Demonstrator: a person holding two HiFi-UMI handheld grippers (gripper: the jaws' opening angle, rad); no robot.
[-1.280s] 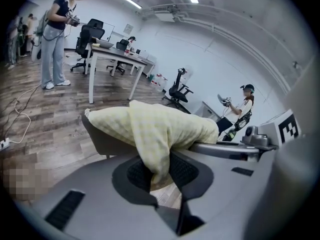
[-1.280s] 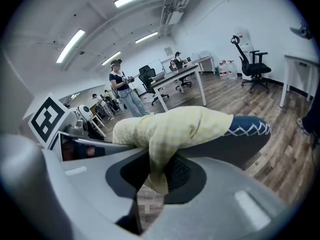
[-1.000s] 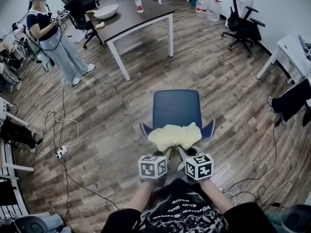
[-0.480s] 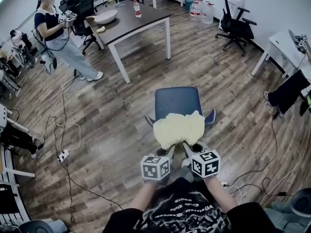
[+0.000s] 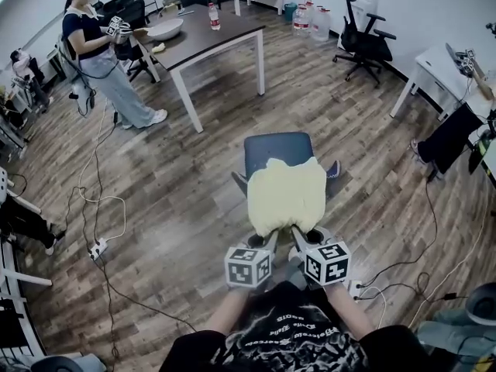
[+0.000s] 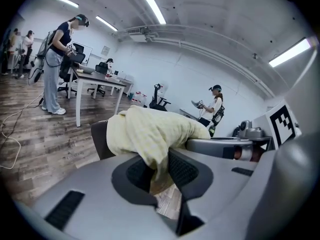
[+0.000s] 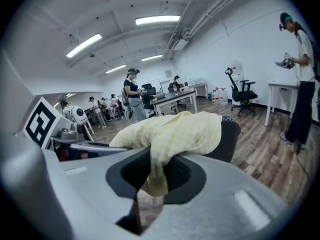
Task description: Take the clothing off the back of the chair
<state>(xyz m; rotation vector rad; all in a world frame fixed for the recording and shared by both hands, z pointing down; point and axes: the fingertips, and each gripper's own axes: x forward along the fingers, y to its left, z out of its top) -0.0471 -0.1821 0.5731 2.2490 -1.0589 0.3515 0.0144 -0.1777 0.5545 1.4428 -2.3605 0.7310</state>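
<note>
Head view: pale yellow clothing (image 5: pixel 287 196) bunched over dark chair (image 5: pixel 277 147), at 12 o'clock from both tongs. Left tongs (image 6: pixel 160 171) clamped on cloth edge; right tongs (image 7: pixel 156 174) likewise, at 3 o'clock of left. Cloth probably touching chair back, hard to judge from above. Person (image 5: pixel 97 53) standing at 10 o'clock beside long surface (image 5: pixel 209 37).

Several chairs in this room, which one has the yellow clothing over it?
The dark blue chair nearest the person, with the pale yellow garment over its back. The black office chairs farther off are bare.
</note>
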